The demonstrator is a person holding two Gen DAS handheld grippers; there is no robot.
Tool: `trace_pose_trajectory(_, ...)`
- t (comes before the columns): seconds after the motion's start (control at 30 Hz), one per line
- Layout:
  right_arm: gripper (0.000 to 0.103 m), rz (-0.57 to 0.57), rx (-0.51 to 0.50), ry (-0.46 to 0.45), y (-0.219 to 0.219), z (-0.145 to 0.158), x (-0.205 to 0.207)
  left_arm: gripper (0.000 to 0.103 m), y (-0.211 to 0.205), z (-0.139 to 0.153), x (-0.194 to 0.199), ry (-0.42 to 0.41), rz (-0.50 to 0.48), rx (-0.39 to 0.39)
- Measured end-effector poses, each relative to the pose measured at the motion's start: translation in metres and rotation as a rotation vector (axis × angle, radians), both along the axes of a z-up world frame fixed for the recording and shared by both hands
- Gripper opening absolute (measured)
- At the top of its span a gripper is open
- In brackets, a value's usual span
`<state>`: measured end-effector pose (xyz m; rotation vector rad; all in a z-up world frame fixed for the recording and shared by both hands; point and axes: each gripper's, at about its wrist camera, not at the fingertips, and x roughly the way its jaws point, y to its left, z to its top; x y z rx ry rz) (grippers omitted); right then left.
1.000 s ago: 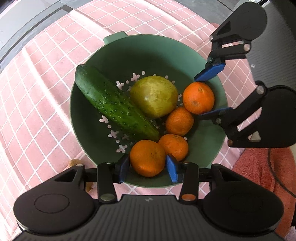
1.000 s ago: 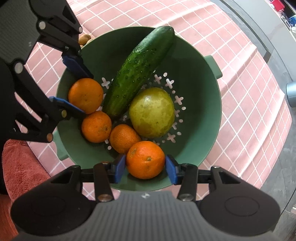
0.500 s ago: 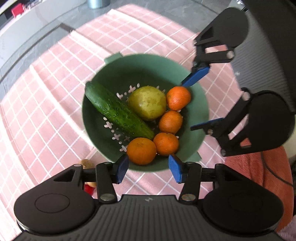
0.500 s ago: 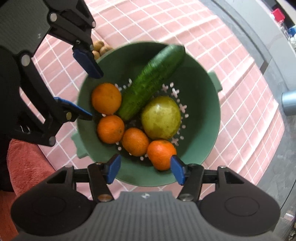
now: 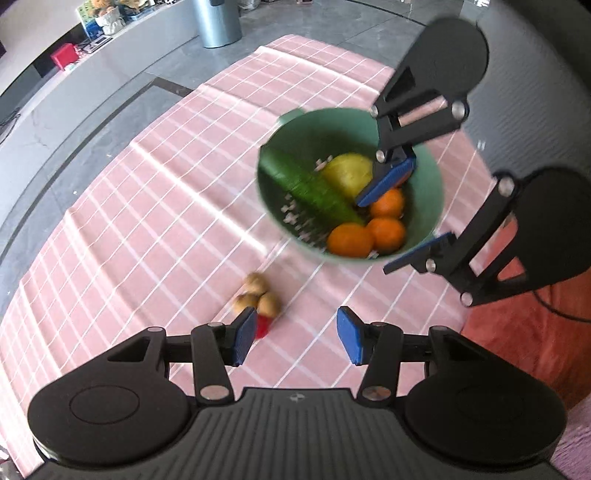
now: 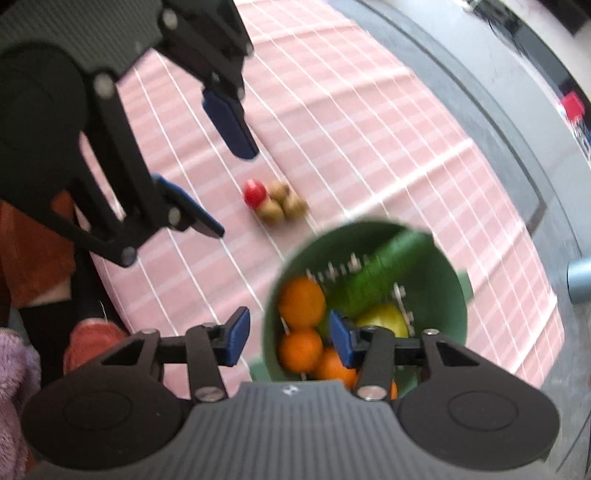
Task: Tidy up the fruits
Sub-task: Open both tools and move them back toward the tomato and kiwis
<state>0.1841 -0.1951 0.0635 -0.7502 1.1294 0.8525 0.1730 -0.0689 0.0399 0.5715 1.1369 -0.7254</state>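
A green colander bowl (image 5: pixel 430 192) on the pink checked cloth holds a cucumber (image 5: pixel 310 190), a yellow-green pear (image 5: pixel 347 173) and several oranges (image 5: pixel 351 240). It also shows in the right wrist view (image 6: pixel 450 295). A small red fruit (image 6: pixel 255 194) and three brown kiwis (image 6: pixel 284 206) lie together on the cloth left of the bowl; in the left wrist view the kiwis (image 5: pixel 258 295) sit just ahead of my left gripper (image 5: pixel 295 336). My left gripper is open and empty, above the cloth. My right gripper (image 6: pixel 284 336) is open and empty, over the bowl's near rim.
The pink checked cloth (image 5: pixel 166 206) covers the table, with grey floor beyond its far edge. A grey cylinder bin (image 5: pixel 218 22) stands on the floor far off. An orange-red cloth (image 5: pixel 517 339) lies at the right, past the table edge.
Both grippers have let go of their oranges, opened and pulled up and back from the bowl. The left one swung left toward the kiwis and red fruit, which have come into view.
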Motion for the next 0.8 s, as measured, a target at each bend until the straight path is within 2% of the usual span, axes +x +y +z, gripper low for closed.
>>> trace_pose_trajectory(0.1, 0.037, 0.039, 0.033, -0.023, 0.014, 0.001, -0.001, 0.059, 0.011, -0.011, 0.001, 0.013, 0.013, 0.006)
trace_pose_trajectory(0.27, 0.036, 0.095, 0.045, -0.037, 0.032, -0.013, 0.000, 0.058, 0.024, -0.039, 0.000, 0.029, 0.019, 0.041)
trace_pose_trajectory(0.37, 0.036, 0.119, 0.031, -0.025, 0.043, -0.027, 0.002, 0.058, 0.033, -0.050, -0.002, 0.039, -0.001, 0.018)
trace_pose_trajectory(0.43, 0.031, 0.137, 0.018, -0.009, 0.051, -0.035, 0.005, 0.056, 0.036, -0.059, 0.001, 0.046, 0.003, 0.014)
trace_pose_trajectory(0.6, 0.027, 0.161, -0.012, 0.033, 0.065, -0.058, 0.015, 0.053, 0.045, -0.075, 0.011, 0.052, 0.011, -0.040)
trace_pose_trajectory(0.8, 0.027, 0.164, -0.016, 0.077, 0.072, -0.078, 0.030, 0.048, 0.051, -0.090, 0.018, 0.033, 0.003, -0.084)
